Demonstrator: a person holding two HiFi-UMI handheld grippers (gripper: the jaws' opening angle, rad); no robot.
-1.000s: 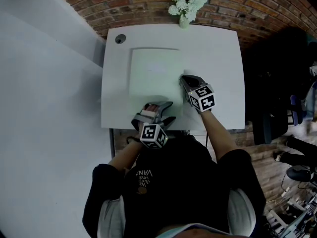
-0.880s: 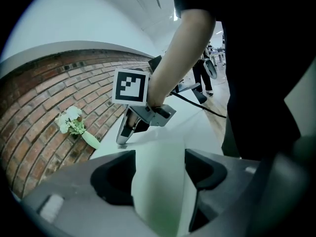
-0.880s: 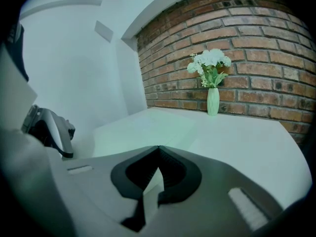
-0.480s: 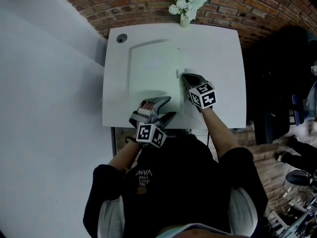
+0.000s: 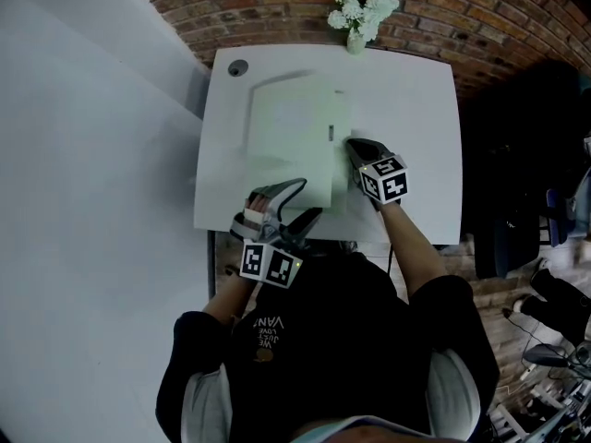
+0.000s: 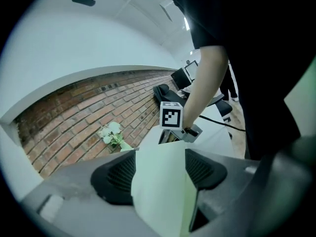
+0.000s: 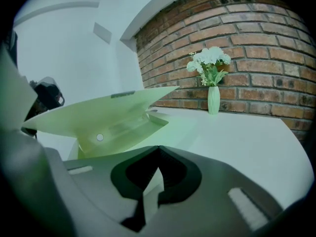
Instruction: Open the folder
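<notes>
Left gripper (image 5: 309, 198) clamped on near edge of folder (image 5: 294, 127) cover, which is raised off the counter (image 5: 416, 109). Right gripper (image 5: 352, 144) pinched nearly closed on folder's right edge. Folder mid-counter, flower vase (image 5: 356, 37) at far edge.

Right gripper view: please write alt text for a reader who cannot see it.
A pale green folder lies on a white table, its cover lifted partway, seen over the right hand-held gripper, whose jaws look closed on a thin edge of it. Behind, a vase of white flowers stands by a brick wall.
</notes>
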